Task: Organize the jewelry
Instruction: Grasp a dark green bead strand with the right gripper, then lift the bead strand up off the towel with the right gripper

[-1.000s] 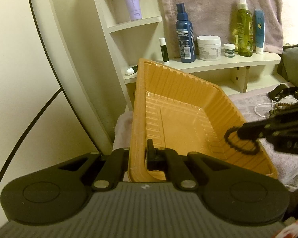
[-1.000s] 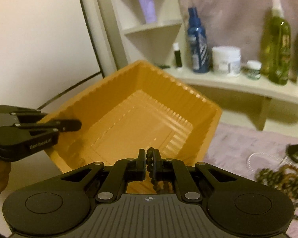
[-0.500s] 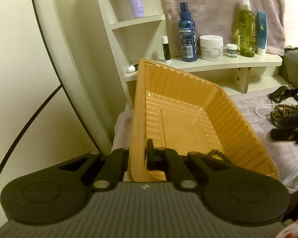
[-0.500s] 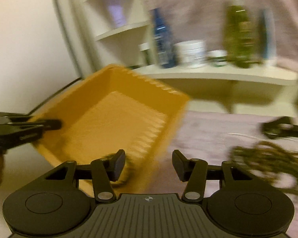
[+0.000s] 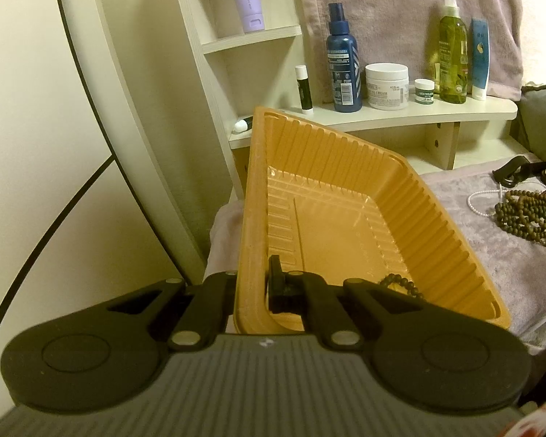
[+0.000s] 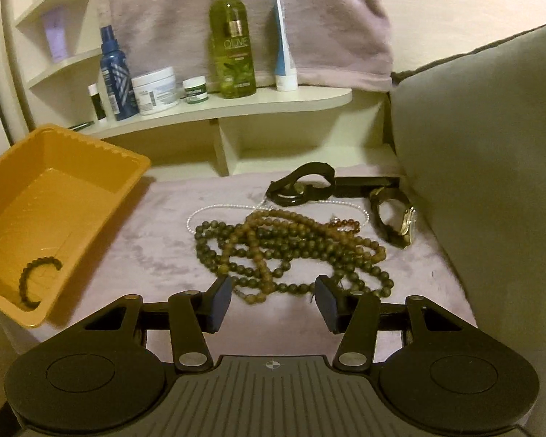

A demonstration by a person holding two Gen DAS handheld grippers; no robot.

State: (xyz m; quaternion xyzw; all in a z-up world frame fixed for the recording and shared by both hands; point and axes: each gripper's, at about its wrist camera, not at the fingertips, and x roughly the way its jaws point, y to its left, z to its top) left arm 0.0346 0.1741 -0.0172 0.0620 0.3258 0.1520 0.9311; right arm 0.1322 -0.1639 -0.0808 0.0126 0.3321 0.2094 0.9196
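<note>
Nearest in the left wrist view, the left hand-held gripper [image 5: 253, 287] is clenched on the near rim of the orange tray [image 5: 345, 167], one finger outside the wall and one inside, holding the tray tilted. Just ahead and to the right of those fingers, a dark bead bracelet [image 6: 36, 280] lies on the tray floor near the lower corner: the only piece stored so far, as far as the views show. In the right wrist view, the right hand-held gripper [image 6: 273, 302] is released, jaws spread wide and holding nothing, poised directly before the heap of bead necklaces [image 6: 291, 251] lying on the mauve cloth [image 6: 145, 233]. Beyond the heap lies a thin white pearl strand [image 6: 214, 209], then a black strap [image 6: 302, 184] farther ahead, and a gold-cased wristwatch [image 6: 400, 222] ahead and to the right. Farthest off, a shelf [image 6: 236, 103] carries toiletry bottles and jars. The task appears to be at an early stage: one item binned, while the necklaces, strand, strap and watch remain outside the tray.
</note>
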